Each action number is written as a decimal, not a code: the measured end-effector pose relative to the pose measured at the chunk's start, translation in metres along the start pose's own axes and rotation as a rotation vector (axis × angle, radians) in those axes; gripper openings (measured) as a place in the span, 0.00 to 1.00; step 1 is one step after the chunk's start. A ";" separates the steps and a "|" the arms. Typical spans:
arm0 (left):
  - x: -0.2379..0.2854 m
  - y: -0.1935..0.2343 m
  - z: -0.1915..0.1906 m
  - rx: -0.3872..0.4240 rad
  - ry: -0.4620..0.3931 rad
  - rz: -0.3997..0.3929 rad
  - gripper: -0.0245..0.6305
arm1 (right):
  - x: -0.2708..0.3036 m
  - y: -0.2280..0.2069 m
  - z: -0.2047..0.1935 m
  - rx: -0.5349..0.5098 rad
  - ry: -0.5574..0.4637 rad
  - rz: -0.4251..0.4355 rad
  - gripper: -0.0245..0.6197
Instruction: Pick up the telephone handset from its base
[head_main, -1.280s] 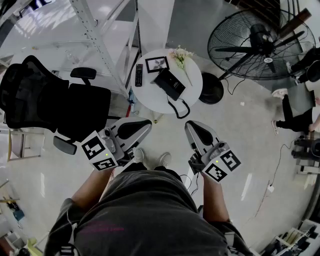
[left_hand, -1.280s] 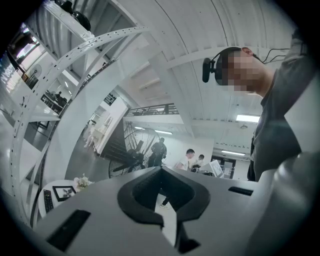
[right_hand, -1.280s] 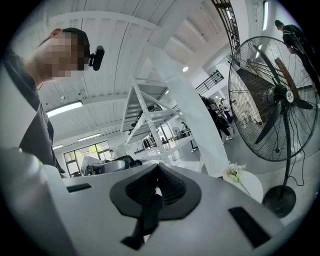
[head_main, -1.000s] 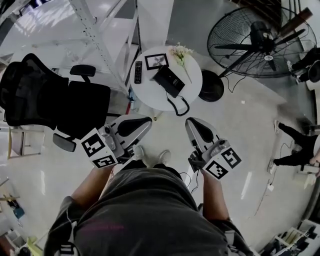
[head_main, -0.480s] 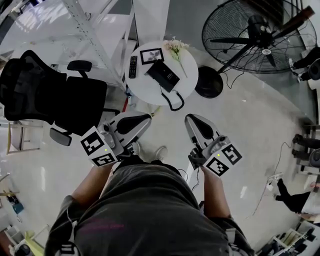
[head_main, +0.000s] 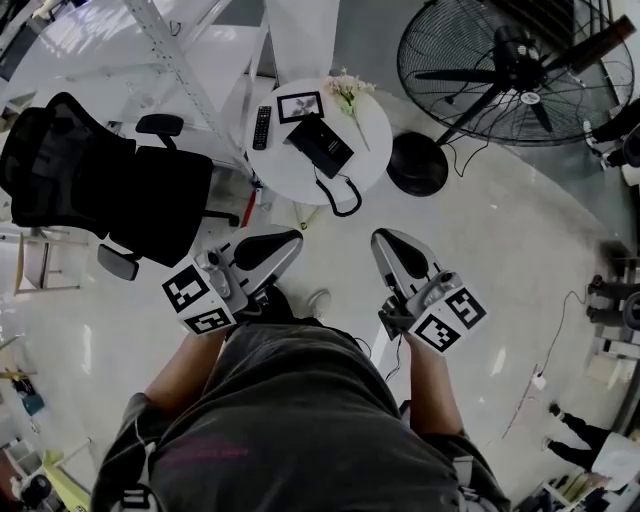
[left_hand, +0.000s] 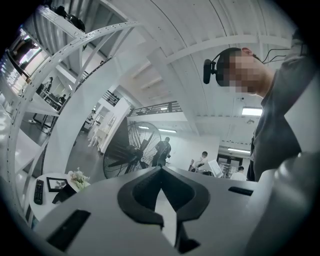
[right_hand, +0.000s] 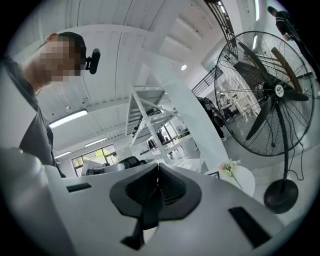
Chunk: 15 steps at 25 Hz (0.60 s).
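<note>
The black telephone (head_main: 320, 143) lies on a small round white table (head_main: 372, 150), its handset on the base and its coiled cord (head_main: 338, 196) hanging over the near edge. My left gripper (head_main: 290, 242) and right gripper (head_main: 386, 236) are held side by side well short of the table, pointing toward it, both shut with nothing between the jaws. In the left gripper view the shut jaws (left_hand: 161, 170) point past the table (left_hand: 37, 207) at the lower left, where the phone (left_hand: 62, 195) shows dark. In the right gripper view the jaws (right_hand: 157, 167) meet and the table (right_hand: 242, 179) is at the right.
On the table also lie a remote (head_main: 260, 127), a picture frame (head_main: 300, 106) and flowers (head_main: 350, 92). A black office chair (head_main: 100, 185) stands to the left, a large floor fan (head_main: 510, 70) to the right, and a metal shelf frame (head_main: 190, 60) behind. People stand at the far right.
In the head view the table with the phone has drifted up and left and looks a little smaller. Both grippers stay shut side by side. My feet have shifted below them.
</note>
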<state>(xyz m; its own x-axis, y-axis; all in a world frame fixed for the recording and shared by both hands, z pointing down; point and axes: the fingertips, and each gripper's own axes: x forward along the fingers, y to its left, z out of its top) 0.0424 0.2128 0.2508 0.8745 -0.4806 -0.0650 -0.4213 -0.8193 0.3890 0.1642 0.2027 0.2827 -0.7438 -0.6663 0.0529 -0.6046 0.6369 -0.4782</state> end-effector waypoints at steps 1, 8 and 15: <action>0.001 0.000 -0.001 0.000 0.002 0.002 0.06 | -0.001 -0.001 0.000 0.002 0.000 0.000 0.07; 0.008 0.012 0.002 -0.001 0.003 0.005 0.06 | 0.005 -0.015 0.002 0.007 0.012 -0.012 0.07; 0.013 0.054 0.004 -0.037 0.014 -0.013 0.06 | 0.038 -0.032 0.004 0.014 0.033 -0.042 0.07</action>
<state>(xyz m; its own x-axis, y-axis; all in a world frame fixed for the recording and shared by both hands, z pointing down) 0.0305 0.1609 0.2668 0.8831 -0.4657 -0.0579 -0.4012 -0.8132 0.4217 0.1563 0.1549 0.2966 -0.7272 -0.6789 0.1016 -0.6313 0.6033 -0.4873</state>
